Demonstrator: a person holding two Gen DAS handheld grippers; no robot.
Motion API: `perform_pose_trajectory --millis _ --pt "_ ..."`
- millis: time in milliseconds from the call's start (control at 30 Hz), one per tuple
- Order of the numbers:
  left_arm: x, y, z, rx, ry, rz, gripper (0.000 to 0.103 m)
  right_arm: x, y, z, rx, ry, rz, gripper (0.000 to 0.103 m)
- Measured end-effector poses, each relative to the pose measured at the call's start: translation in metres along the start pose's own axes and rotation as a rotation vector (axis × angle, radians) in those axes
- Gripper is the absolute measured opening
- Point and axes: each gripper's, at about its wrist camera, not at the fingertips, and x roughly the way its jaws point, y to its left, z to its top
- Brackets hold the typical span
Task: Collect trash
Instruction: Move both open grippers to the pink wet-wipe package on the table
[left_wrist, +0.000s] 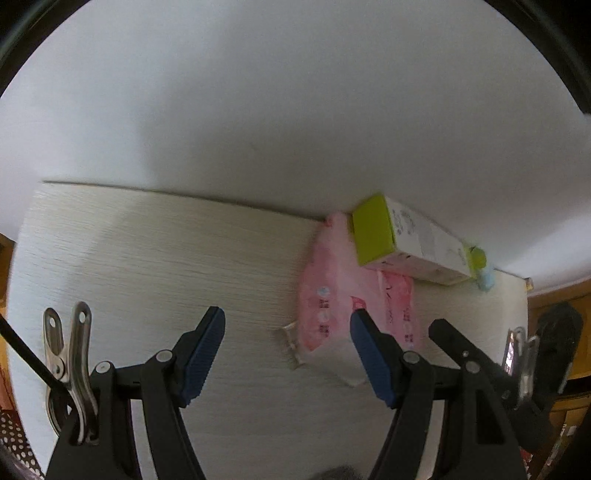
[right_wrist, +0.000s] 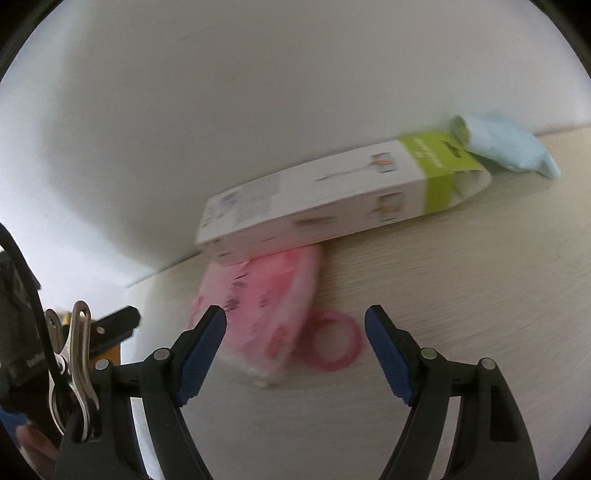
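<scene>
A pink plastic wrapper (left_wrist: 327, 291) lies on the pale wooden table (left_wrist: 155, 258) against the white wall, partly under a white and green carton (left_wrist: 402, 240). A light blue wrapper (left_wrist: 485, 280) lies behind the carton's far end. My left gripper (left_wrist: 286, 325) is open and empty, just left of and short of the pink wrapper. In the right wrist view the pink wrapper (right_wrist: 266, 310), a pink ring (right_wrist: 332, 339), the carton (right_wrist: 332, 195) and the blue wrapper (right_wrist: 506, 144) show. My right gripper (right_wrist: 295, 321) is open, with the pink wrapper and ring ahead between its fingers.
The white wall (left_wrist: 295, 110) stands right behind the items. The table's left edge (right_wrist: 144, 284) shows in the right wrist view. The right gripper's black body (left_wrist: 480, 362) shows at the right of the left wrist view.
</scene>
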Motion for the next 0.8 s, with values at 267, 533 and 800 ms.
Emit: perform_pose_trajectory --millis 267,533,800 --pt "0.030 -0.016 -0.001 -0.013 0.064 -0.013 0.072 0.021 0.002 0.011 -0.027 0.056 0.043 0.074" --pt "0.047 -0.026 -0.002 -0.045 0.117 -0.032 0.036 0.045 0.021 0.011 -0.064 0.100 0.082 0.038" --pt "0.010 -0.047 -0.005 0.080 0.035 -0.019 0.017 0.038 0.056 -0.007 -0.140 0.080 0.104 0.009"
